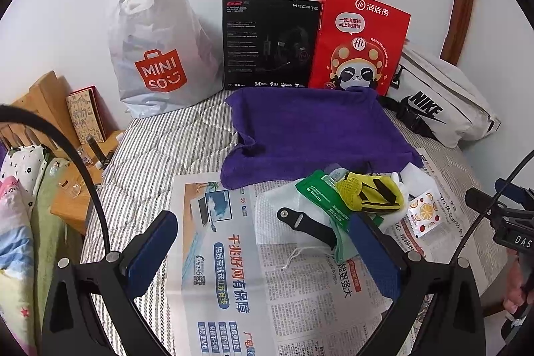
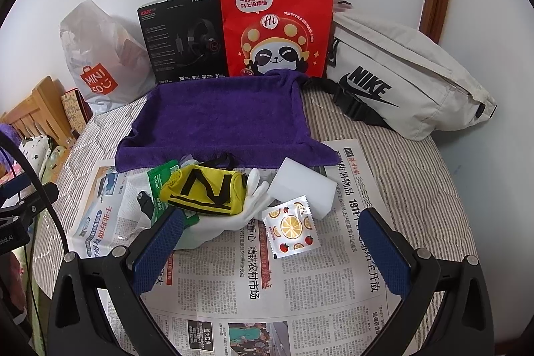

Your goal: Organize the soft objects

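- Both of my tongs hang empty: left gripper (image 1: pixel 267 256) and right gripper (image 2: pixel 270 252) with jaws wide apart
- Soft things sit piled on the newspaper (image 2: pixel 300 306) just before the purple towel (image 2: pixel 217 119): yellow pouch (image 2: pixel 207 192) atop a white glove (image 2: pixel 247 212), white sponge (image 2: pixel 300 189) beside
- Pouch lies ahead-left of my right tongs, long axis crosswise; I judge the right nearer
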